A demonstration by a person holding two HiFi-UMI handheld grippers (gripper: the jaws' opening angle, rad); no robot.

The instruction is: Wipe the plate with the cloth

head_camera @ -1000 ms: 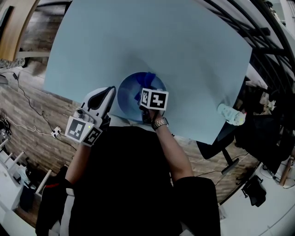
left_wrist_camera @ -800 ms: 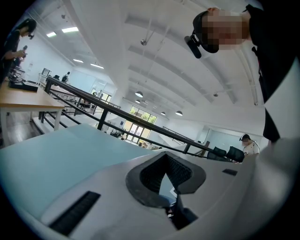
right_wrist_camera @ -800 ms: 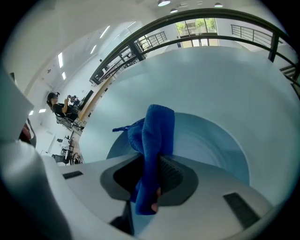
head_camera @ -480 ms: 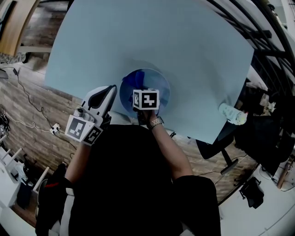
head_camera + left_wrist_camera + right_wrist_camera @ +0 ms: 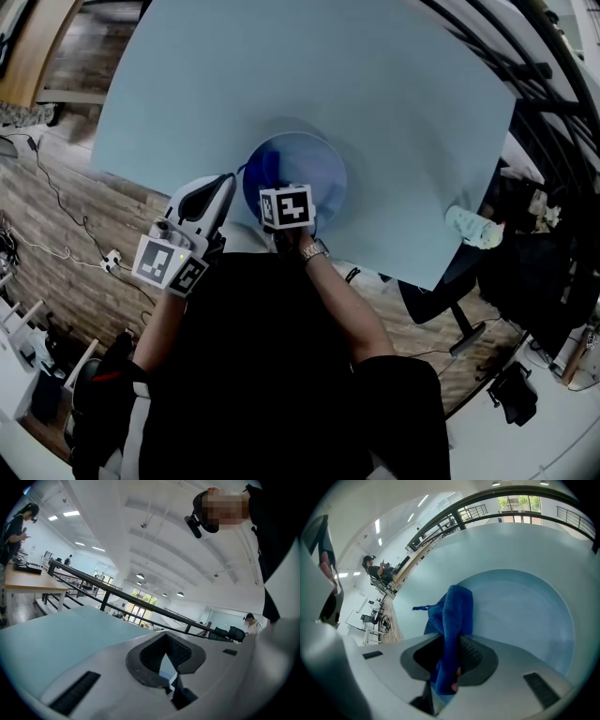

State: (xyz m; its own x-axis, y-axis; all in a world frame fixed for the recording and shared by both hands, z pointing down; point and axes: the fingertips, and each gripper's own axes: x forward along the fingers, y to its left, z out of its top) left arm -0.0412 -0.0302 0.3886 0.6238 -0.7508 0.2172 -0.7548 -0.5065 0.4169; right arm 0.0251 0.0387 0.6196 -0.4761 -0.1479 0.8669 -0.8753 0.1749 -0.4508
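A round blue plate [image 5: 314, 173] lies on the light blue table [image 5: 281, 66], close to its near edge. My right gripper [image 5: 277, 184] hovers over the plate's left part, shut on a dark blue cloth [image 5: 263, 170]. In the right gripper view the cloth [image 5: 453, 616] runs up from between the jaws and drapes onto the plate [image 5: 525, 616]. My left gripper [image 5: 225, 185] points at the table edge just left of the plate. Its jaws [image 5: 167, 660] stand together and hold nothing.
A pale bottle-like object [image 5: 472, 231] lies at the table's right edge. Beyond the near edge is a brick-patterned floor with cables [image 5: 56, 225] at the left. A dark railing [image 5: 108, 590] runs behind the table.
My right gripper has slid left across the plate, dragging the cloth from the middle toward the plate's left side. The left gripper has stayed put.
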